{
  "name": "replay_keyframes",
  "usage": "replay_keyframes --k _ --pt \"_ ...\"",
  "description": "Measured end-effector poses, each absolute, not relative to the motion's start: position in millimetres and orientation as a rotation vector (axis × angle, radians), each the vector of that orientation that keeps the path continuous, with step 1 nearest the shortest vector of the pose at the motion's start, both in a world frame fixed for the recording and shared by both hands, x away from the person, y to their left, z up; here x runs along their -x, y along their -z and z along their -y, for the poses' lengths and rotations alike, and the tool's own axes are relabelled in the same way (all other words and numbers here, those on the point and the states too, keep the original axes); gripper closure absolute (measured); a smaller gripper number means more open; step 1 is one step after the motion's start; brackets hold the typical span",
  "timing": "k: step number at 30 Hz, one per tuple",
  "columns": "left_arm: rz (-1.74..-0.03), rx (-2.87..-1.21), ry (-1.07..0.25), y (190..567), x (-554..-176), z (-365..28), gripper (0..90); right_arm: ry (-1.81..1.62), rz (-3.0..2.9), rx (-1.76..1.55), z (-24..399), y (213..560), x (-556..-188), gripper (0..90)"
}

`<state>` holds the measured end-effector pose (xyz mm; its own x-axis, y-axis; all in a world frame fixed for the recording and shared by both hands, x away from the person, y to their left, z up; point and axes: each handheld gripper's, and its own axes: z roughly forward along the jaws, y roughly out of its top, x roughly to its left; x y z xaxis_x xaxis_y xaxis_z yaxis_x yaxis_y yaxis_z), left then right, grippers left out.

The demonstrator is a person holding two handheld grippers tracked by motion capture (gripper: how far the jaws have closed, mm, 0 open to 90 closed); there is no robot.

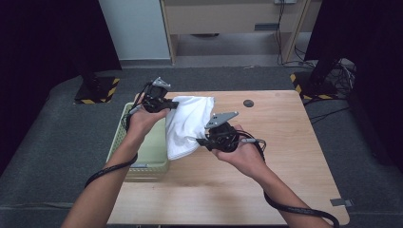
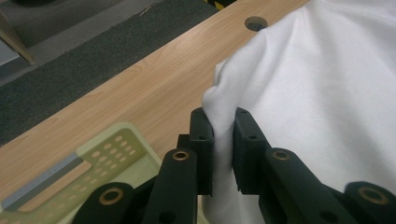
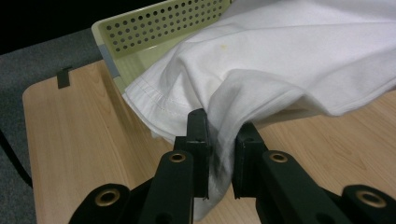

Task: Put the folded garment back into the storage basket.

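White cloth (image 1: 187,124) stretched between claws: left claw (image 1: 167,107) pinches far edge, right claw (image 1: 202,141) near fold, above table (image 1: 285,142).

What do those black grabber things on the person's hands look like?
Each gripper is black, left and right. Two flat black jaws have brass-coloured rings at the joints. A grey three-cornered plate sits on top. A black cable trails from each. The forearms are bare, no sleeves.

Even light from overhead falls on the table (image 1: 285,142), while the room's far corners sink into black. The white cloth (image 2: 327,93) looks nearly washed out, perhaps overexposed. Close up, the nearest jaws are slightly soft, with faint shadows beneath the cloth.
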<state>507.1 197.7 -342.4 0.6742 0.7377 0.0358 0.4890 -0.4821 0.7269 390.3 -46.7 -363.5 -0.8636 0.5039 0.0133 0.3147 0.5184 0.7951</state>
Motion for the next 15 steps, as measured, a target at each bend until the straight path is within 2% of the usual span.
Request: replay_keyframes --k 15 --pt "-0.931 -2.162 -0.475 337 -513 -213 80.2 -1.255 -2.546 -0.698 27 364 -403 80.2"
